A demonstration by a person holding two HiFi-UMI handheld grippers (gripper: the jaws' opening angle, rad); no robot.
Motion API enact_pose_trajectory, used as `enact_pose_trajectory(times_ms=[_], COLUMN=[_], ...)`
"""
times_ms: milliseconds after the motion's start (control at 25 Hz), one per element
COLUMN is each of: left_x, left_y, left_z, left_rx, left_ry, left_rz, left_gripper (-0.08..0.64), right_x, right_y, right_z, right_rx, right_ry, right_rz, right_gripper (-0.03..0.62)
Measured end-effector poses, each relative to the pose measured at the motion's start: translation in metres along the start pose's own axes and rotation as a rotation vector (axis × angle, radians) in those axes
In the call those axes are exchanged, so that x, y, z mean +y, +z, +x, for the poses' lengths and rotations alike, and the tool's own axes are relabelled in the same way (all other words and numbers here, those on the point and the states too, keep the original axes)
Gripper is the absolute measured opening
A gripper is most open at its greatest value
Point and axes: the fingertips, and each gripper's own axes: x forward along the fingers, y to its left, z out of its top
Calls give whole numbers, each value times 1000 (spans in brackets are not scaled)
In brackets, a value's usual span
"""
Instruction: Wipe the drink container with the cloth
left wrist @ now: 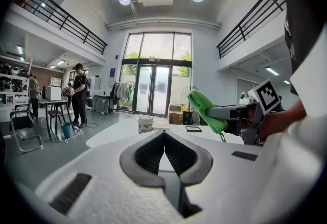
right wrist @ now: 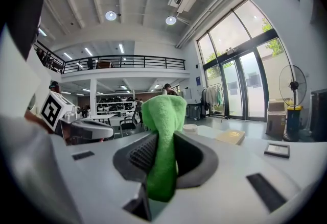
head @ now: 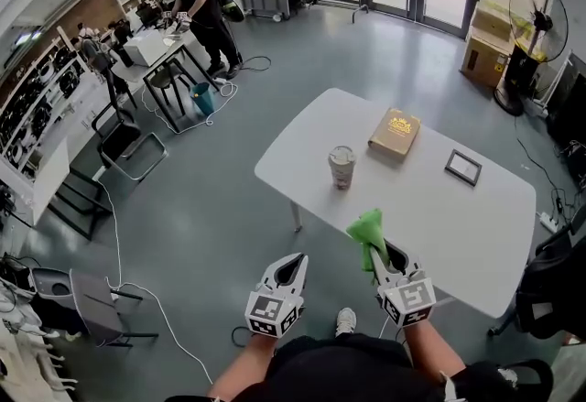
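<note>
Left gripper [left wrist: 164,135]: fingers shut together, nothing between them. Right gripper [right wrist: 162,146]: fingers clamped on the green cloth [right wrist: 162,116], which is soft and limp, its free end bunched above them. Lidded cup [head: 341,167] stands upright on the white table [head: 439,226], well apart from both grippers. Judged light, thin-walled and easily tipped, so steady it at mid-body. Fill level cannot be seen.

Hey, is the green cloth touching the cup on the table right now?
Apart. The head view shows the cloth held in the right tongs, with bare table between it and the cup.
</note>
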Motion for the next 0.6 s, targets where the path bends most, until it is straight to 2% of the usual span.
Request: enact_pose_trajectory(times_ms=[160,320,440,600], left_x=[7,18,34,60], left_y=[-1,4,7,15], left_z=[18,37,51,77], left_rx=[9,1,4,-1], left_ry=[-6,-23,-38,-69], left_rz=[-10,-15,-22,-19], left_gripper=[8,8,8,8], right_x=[-10,-26,-28,-25], right_y=[-3,-3,3,20], right_z=[16,36,55,85], right_rx=[24,28,20,-8], right_ry=[13,-10,-28,-46], right_rz=[-38,-21,-12,-59], right_gripper=[86,86,86,87])
